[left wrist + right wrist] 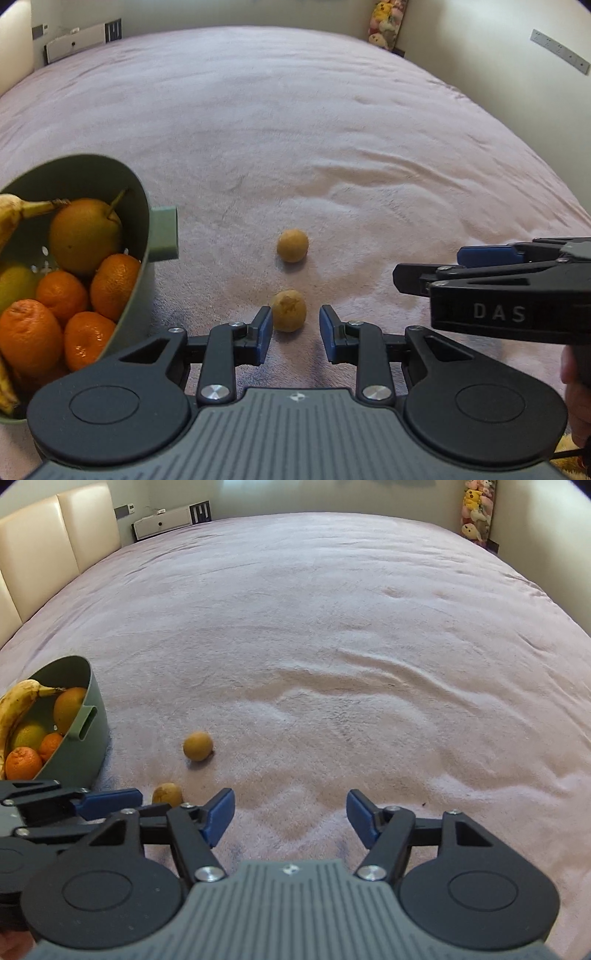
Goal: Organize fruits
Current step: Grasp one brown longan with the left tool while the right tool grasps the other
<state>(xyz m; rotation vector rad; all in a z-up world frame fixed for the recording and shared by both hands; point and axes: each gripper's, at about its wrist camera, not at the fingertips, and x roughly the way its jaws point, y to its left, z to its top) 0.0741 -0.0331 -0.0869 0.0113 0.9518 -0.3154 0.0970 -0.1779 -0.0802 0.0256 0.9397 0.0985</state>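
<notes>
Across a wide bed, a pale pink, lightly rumpled plush cover is spread. Cream padded headboard panels are seen at far left, a white unit against the far wall, and a hanging cluster of plush toys in the far right corner. A strip of sockets is fixed to the right-hand wall.

A green colander basket is set on the cover at left, its near part cut off by the frame edge. A banana, a stemmed pear, mandarins and a yellow-green fruit, partly hidden, are held in it.

Two small tan fruits lie loose beside the basket. The nearer small fruit is placed between the parted jaws of the left gripper, touched at its left side, or nearly so; it is not clamped. The farther small fruit lies a little beyond, apart from it.

The right gripper is held low over bare cover to the right, jaws spread wide, nothing between them. The kind of small fruit cannot be made out.
</notes>
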